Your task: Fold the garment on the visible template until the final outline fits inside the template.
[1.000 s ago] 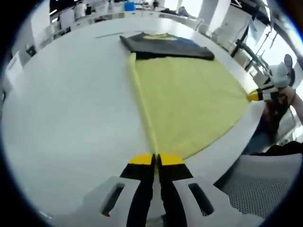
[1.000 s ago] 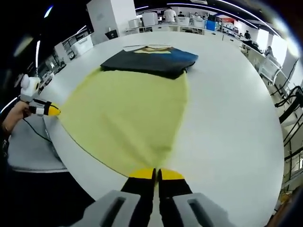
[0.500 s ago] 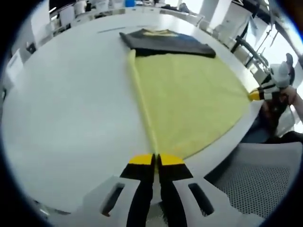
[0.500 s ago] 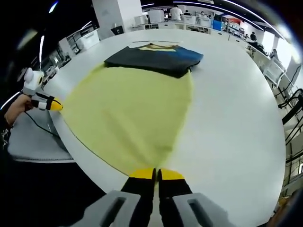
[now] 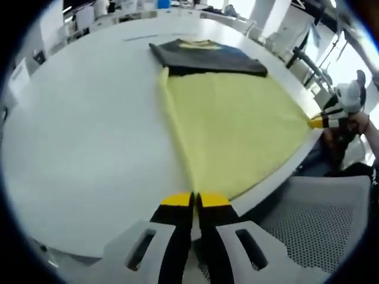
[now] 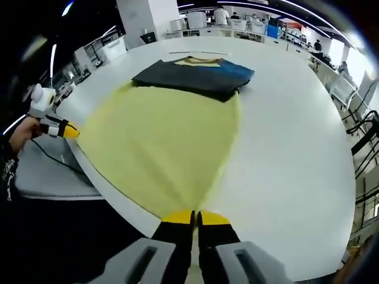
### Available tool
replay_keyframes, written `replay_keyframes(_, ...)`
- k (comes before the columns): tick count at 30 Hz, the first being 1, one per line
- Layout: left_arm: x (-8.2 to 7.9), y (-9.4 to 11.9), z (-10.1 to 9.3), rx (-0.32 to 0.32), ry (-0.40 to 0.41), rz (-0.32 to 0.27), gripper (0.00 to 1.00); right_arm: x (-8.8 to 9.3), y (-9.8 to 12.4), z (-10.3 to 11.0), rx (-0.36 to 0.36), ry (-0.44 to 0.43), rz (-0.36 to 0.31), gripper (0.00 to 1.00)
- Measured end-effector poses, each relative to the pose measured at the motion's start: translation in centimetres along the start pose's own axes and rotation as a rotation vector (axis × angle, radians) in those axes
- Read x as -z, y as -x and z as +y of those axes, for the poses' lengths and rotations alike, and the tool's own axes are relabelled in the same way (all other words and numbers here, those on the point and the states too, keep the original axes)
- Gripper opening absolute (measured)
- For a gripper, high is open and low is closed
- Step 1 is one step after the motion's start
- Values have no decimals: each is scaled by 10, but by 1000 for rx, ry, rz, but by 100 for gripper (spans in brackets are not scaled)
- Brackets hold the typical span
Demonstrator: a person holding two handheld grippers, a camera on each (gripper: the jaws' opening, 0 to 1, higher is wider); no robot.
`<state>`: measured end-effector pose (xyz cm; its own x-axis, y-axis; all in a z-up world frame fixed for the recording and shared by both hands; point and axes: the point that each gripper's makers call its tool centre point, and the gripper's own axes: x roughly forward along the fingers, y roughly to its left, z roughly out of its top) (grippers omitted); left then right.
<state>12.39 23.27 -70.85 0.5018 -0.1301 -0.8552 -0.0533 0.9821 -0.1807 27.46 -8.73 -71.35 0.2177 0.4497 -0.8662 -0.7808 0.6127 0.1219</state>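
Observation:
A yellow garment [image 5: 231, 124] lies spread flat on the white round table [image 5: 89, 136], reaching its near edge. My left gripper [image 5: 193, 201] is shut on one near corner of it. My right gripper [image 6: 195, 218] is shut on the other near corner of the yellow garment [image 6: 160, 148]. In the left gripper view the right gripper [image 5: 317, 122] shows at the right, beside the cloth's corner. The left gripper [image 6: 68, 131] comes into the right gripper view from the left. A dark folded garment [image 5: 204, 56] with a blue part and a yellow patch rests on the yellow one's far end [image 6: 195, 74].
A grey mesh chair [image 5: 314, 231] stands below the table's near edge, and a grey seat [image 6: 47, 174] shows at the left in the right gripper view. A thin dark line [image 5: 139, 38] marks the table beyond the dark garment. Office benches with equipment [image 6: 237, 23] line the back.
Both views have drawn back slightly toward the table's near edge, with the yellow corners still held. More chair and table edge show below. The dark garment has not moved.

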Motion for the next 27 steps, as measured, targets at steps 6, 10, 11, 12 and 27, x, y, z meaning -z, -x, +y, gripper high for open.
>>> replay_keyframes(6, -15, 13, -3, 15, -1, -14, 0, -17, 14, 2, 9, 44, -21, 0)
replay_keyframes(10, -28, 25, -4, 24, 0, -32, 0, -33, 25, 0, 22, 58, -40, 0)
replay_keyframes(11, -33, 28, -4, 30, -2, -38, 0, -36, 28, -1, 26, 60, -44, 0)
replay_keyframes(12, -35, 30, -4, 32, 0, -42, 0, -40, 31, -1, 31, 66, -52, 0)
replay_keyframes(27, -91, 62, 2, 24, 16, -172, 0, -97, 64, -7, 59, 118, -152, 0)
